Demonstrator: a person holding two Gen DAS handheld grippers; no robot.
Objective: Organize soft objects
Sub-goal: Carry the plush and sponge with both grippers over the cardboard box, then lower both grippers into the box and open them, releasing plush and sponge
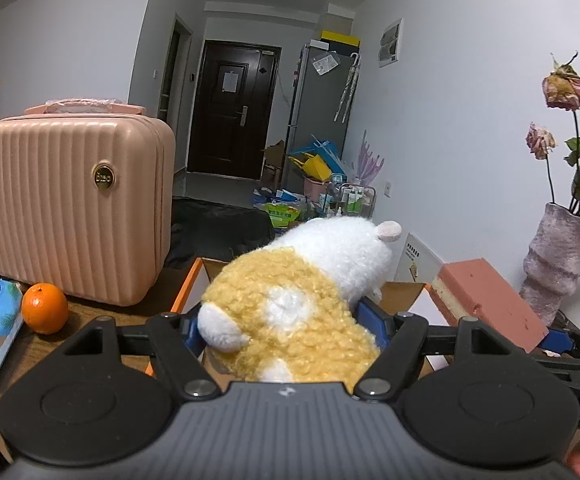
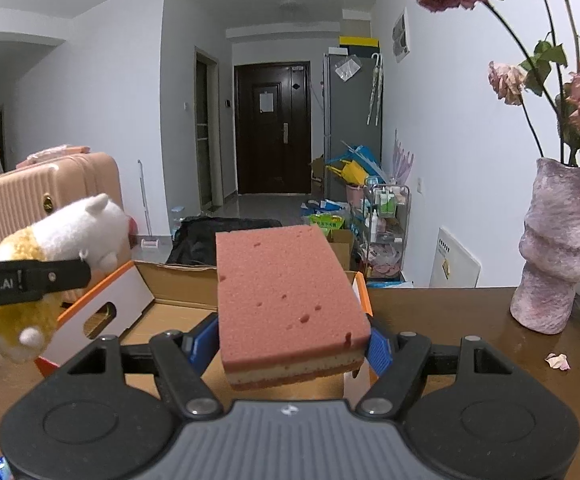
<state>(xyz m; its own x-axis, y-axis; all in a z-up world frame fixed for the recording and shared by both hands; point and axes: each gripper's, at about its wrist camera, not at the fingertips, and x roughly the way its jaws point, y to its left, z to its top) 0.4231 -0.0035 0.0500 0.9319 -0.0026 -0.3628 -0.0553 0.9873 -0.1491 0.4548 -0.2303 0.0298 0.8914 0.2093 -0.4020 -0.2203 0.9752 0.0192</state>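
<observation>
1. Your left claw is grasping the plush toy above the open cardboard box.
2. Your right claw is clamping the pink sponge over the box's right side.

Left hand-held gripper and right hand-held gripper (side by side) both clamped, angled slightly downward.

So there's a fluffy yellow-and-white plush hamster toy, held up off the table, rear end nearest and white head pointing away over the open orange-edged cardboard box. To its right, a pink rectangular layered sponge block with a cream middle layer, lying flat, above the same box
</observation>
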